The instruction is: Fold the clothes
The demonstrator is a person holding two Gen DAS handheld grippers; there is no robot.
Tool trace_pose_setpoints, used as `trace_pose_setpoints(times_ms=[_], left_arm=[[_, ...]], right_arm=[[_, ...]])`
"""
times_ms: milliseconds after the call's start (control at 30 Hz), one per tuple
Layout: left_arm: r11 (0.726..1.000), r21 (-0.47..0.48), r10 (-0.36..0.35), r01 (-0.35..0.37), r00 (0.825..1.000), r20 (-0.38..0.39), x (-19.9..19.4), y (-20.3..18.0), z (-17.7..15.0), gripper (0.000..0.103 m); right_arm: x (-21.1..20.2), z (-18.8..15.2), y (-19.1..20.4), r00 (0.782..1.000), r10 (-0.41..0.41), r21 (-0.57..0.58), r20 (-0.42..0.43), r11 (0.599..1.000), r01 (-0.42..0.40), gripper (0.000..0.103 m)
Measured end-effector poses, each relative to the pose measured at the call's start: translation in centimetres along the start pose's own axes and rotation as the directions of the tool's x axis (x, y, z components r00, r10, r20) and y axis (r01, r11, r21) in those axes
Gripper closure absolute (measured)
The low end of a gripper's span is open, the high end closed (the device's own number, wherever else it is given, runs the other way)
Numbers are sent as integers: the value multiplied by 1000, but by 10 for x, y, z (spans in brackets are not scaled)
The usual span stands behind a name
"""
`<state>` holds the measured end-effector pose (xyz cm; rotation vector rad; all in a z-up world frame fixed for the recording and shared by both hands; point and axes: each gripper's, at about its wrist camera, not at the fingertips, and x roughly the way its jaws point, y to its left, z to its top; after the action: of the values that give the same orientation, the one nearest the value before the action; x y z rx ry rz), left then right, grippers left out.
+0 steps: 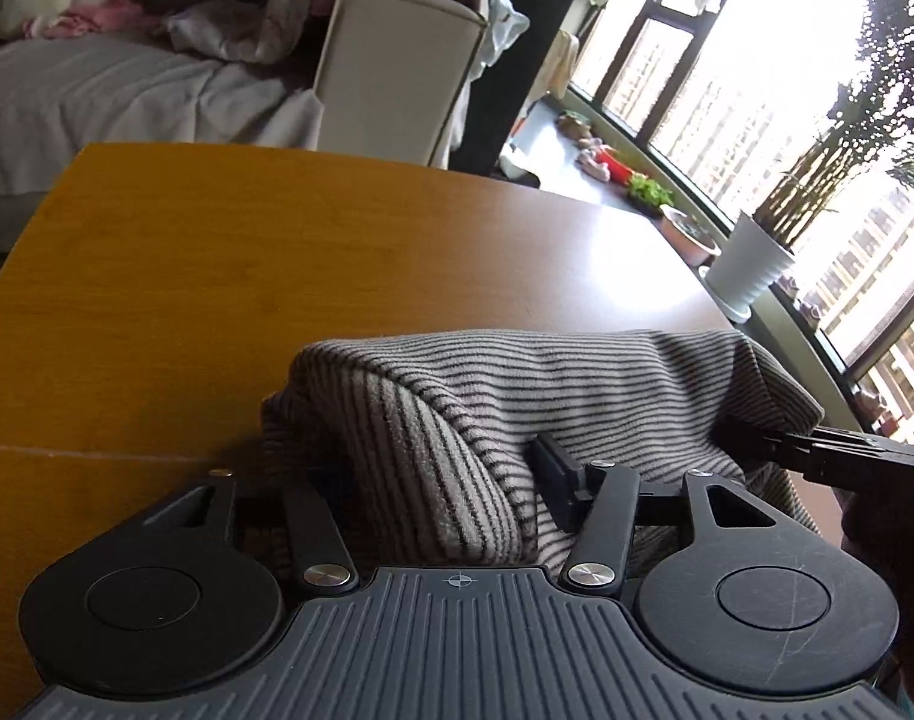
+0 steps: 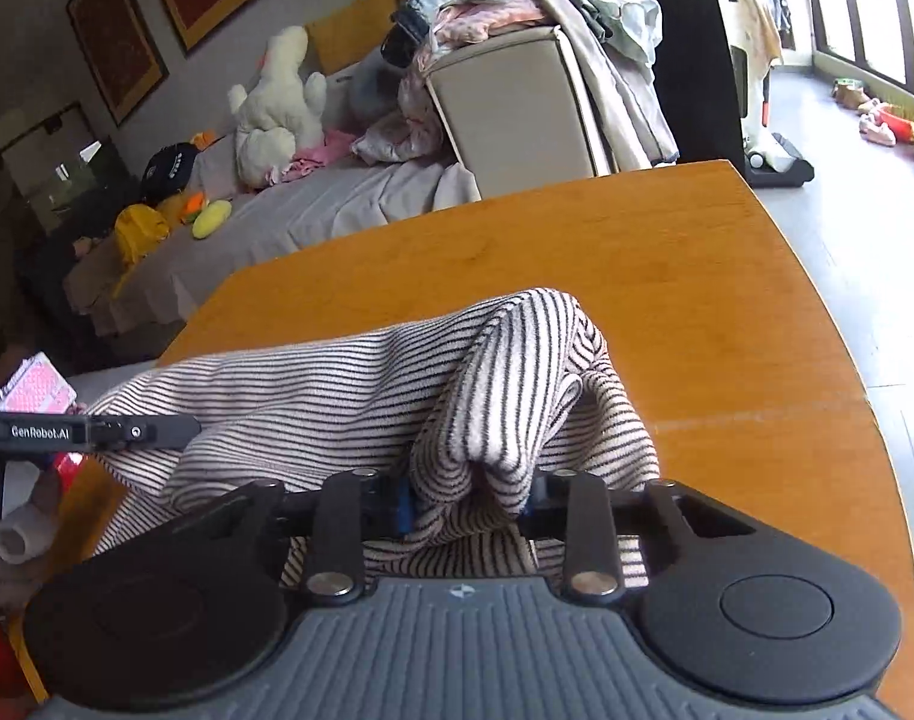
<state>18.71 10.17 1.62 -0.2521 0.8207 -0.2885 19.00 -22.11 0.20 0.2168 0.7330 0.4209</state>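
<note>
The striped garment lies bunched at the near edge of the wooden tabletop. The left gripper and the right gripper each clench a fold of it; keep both corners level and stretched when laying it down.

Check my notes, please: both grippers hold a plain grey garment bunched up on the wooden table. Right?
Not plain grey: the garment is striped, thin dark lines on a pale ground, as the right wrist view shows. The rest stands: both the right gripper and left gripper hold it on the wooden table.
</note>
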Motion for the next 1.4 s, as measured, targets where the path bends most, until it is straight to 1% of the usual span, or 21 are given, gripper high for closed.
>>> trace_pose_setpoints(times_ms=[100,167,233,333,400,500,600,667,733,800,867,900,933,1000,1033,1067,1167,1233,1300,1333,1400], left_arm=[[1000,-9,23,-22,998,53,8,4,38,60],[1000,-25,20,-17,996,90,-1,3,54,61],[1000,-5,-5,5,993,121,-19,-2,54,61],[999,33,-47,42,990,133,-44,-11,32,61],[997,33,-72,69,992,103,-52,-14,9,60],[996,55,-73,71,997,35,-48,-17,-30,58],[997,71,-18,19,1000,-10,-34,-15,-59,51],[996,86,-6,5,1000,19,-38,-15,-61,47],[994,102,29,-34,999,43,-47,-17,-59,38],[990,120,67,-76,995,77,-58,-21,-56,31],[988,124,73,-87,990,119,-72,-23,-56,25],[990,114,62,-78,988,139,-79,-23,-54,20],[993,102,45,-61,987,155,-84,-23,-52,18],[995,93,5,-22,985,174,-92,-28,-51,15],[996,90,-15,-2,983,183,-96,-31,-50,13],[995,100,-43,25,983,181,-96,-38,-49,9],[989,109,-109,95,985,133,-83,-52,-52,8],[987,83,-142,136,987,70,-65,-57,-57,8],[987,59,-149,147,989,25,-48,-57,-60,8],[987,47,-151,151,989,3,-40,-57,-62,8],[989,38,-143,143,990,3,-31,-53,-60,8]], right_arm=[[16,36,-3,999,-12,21,45,1000,11,83],[5,50,-2,996,19,36,90,999,-22,84],[-15,53,2,990,48,3,130,999,-48,84],[-47,34,3,988,87,-24,128,996,-84,84],[-58,16,2,991,94,-27,96,995,-92,83],[-58,-18,-1,998,61,-31,25,998,-60,83],[-49,-41,-8,1000,14,-14,-9,1000,-14,75],[-50,-44,-13,1000,18,22,4,1000,-18,70],[-53,-41,-15,1000,7,33,7,999,-8,59],[-59,-37,-14,999,-23,12,24,1000,22,53],[-65,-32,-12,996,-64,-16,55,998,65,22],[-69,-29,-12,993,-91,-31,80,995,94,19],[-72,-26,-11,989,-106,-42,104,993,111,17],[-78,-17,-8,984,-97,-49,147,993,105,15],[-80,-13,-6,982,-88,-52,168,994,98,10],[-81,-9,-3,979,-84,-61,185,994,96,2],[-69,1,10,964,-144,-141,223,974,178,0],[-52,2,16,945,-232,-234,230,930,285,0],[-30,-2,16,933,-307,-312,189,882,354,0],[-22,-6,15,929,-329,-338,167,866,368,0],[-21,-15,13,931,-330,-347,155,865,364,0]])
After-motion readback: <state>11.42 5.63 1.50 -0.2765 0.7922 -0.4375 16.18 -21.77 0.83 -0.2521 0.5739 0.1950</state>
